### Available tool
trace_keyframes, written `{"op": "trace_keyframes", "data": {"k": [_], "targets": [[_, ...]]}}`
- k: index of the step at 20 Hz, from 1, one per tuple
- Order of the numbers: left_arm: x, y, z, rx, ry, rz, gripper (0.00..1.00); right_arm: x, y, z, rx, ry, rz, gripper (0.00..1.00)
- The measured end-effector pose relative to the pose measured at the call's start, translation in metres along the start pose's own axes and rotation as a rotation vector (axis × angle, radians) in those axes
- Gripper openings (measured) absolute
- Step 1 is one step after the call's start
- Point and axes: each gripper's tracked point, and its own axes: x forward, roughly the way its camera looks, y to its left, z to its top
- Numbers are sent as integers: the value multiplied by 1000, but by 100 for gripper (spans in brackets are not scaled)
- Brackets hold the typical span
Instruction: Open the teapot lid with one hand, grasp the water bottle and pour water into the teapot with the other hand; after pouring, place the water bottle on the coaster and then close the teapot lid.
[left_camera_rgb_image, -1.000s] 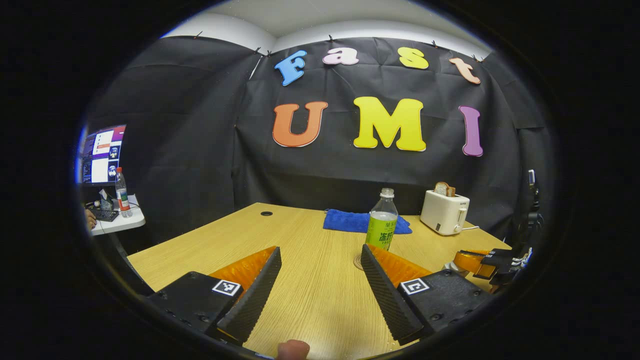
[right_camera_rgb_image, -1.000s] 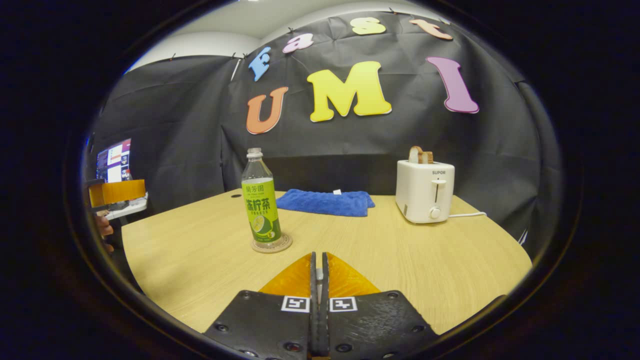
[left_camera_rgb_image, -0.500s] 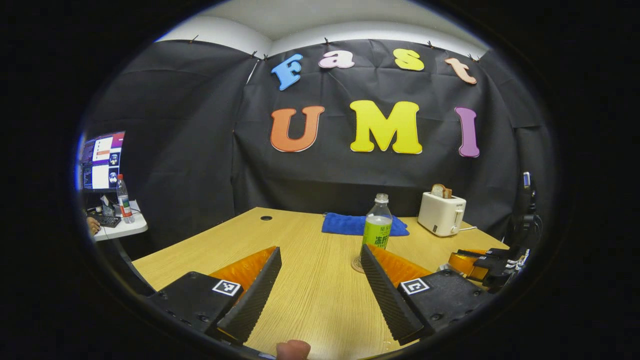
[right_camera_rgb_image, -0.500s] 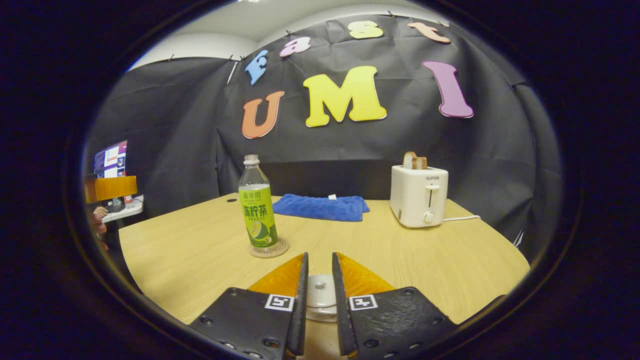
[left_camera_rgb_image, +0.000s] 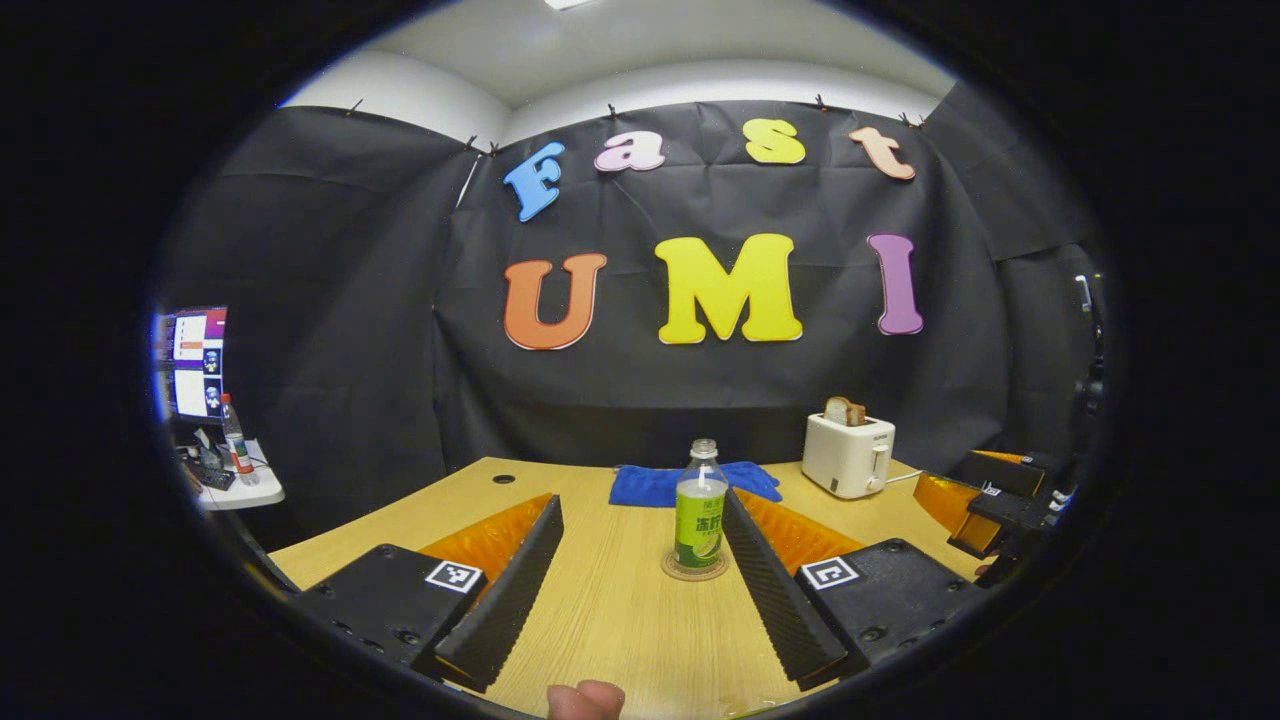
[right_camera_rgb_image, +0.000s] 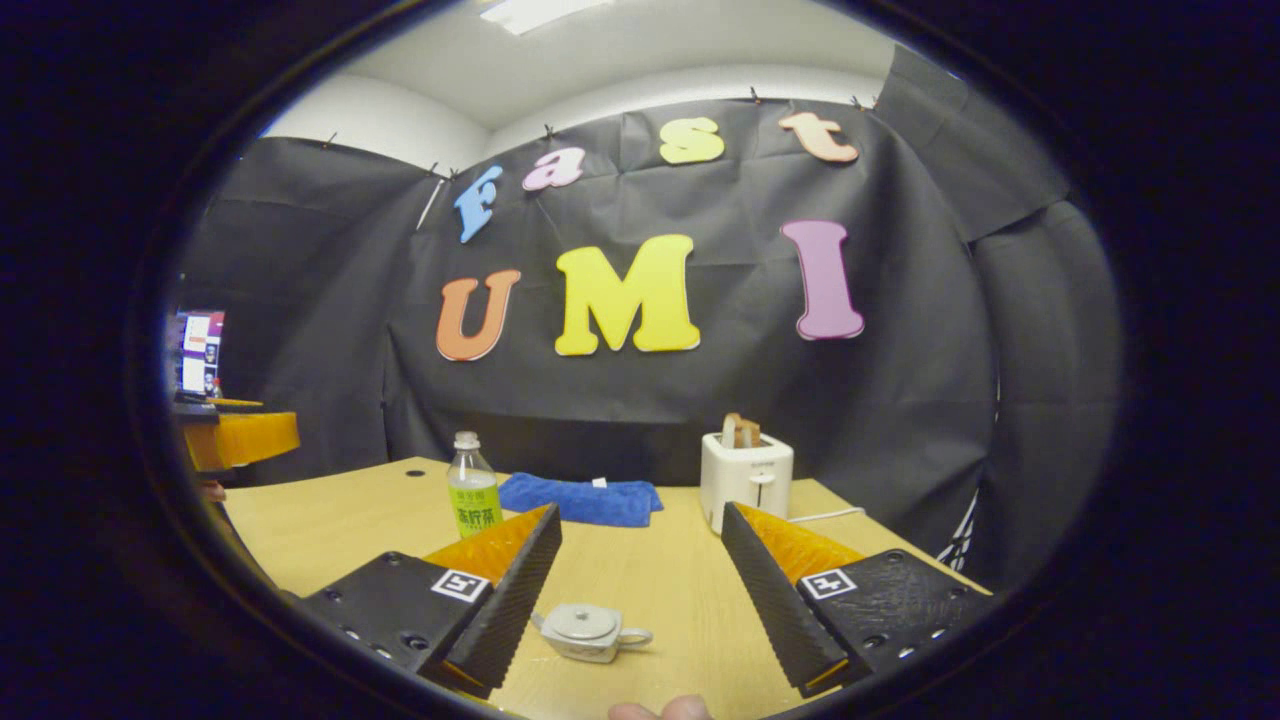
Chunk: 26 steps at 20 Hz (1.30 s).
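A clear water bottle (left_camera_rgb_image: 700, 510) with a green label stands upright on a round coaster (left_camera_rgb_image: 695, 573) on the wooden table (left_camera_rgb_image: 620, 640). My left gripper (left_camera_rgb_image: 641, 500) is open, well short of the bottle, with nothing between its fingers. In the right gripper view a small silver teapot (right_camera_rgb_image: 590, 632) sits on the table with its lid (right_camera_rgb_image: 583, 622) on. My right gripper (right_camera_rgb_image: 640, 510) is open above and behind it, touching nothing. The bottle (right_camera_rgb_image: 473, 497) stands farther off to the left there, its foot hidden by a finger.
At the back of the table a blue cloth (left_camera_rgb_image: 680, 483) lies beside a white toaster (left_camera_rgb_image: 848, 455) holding bread. The right gripper (left_camera_rgb_image: 985, 505) appears at the right edge of the left gripper view. A side desk with a monitor (left_camera_rgb_image: 195, 360) stands far left.
My right gripper went from shut to wide open and drew back and up, leaving the teapot with its lid on. My left gripper, still open, pulled away from the bottle.
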Motion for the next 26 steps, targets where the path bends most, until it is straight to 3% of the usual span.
{"op": "trace_keyframes", "data": {"k": [4, 10, 20, 26], "targets": [[-7, -20, 6, 10, -31, -32, 100, -35, -1, 22, -24, -30, 2, 94], [-32, -37, 10, 9, -74, -51, 99, -63, -5, 22, 16, -50, -36, 97], [-40, -33, -26, 11, -23, -46, 100, -70, 3, 20, 27, -58, -66, 97], [-43, -25, -17, -13, -53, -37, 100, -73, 9, 26, 46, -81, -78, 96]]}}
